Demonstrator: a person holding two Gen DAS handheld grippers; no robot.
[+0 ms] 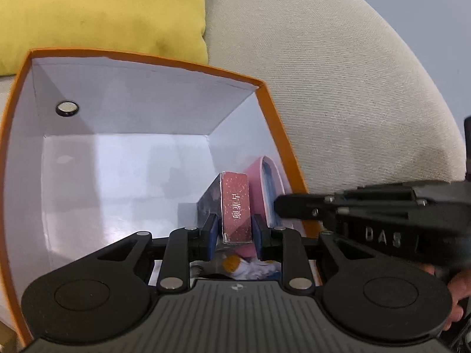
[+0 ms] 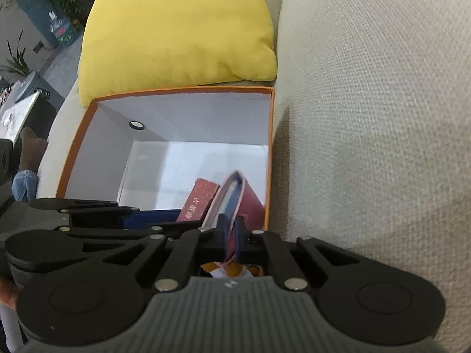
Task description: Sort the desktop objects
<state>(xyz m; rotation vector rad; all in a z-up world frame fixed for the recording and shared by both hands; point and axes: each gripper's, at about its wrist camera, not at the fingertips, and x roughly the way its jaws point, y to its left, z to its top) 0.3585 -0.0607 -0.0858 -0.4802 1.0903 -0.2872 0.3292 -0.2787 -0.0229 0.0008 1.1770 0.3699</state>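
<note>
2 grippers over the orange box [image 1: 266,94]: our left gripper [image 1: 234,231] clamps the red carton [image 1: 237,210], right gripper [image 2: 231,236] pinches the pink case [image 2: 235,194].

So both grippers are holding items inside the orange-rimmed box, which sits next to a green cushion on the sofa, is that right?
Nearly: the cushion is yellow, not green, as the right wrist view shows. The rest holds: the left gripper grips the red box and the right gripper the pink-edged case, inside the orange-rimmed box.
</note>
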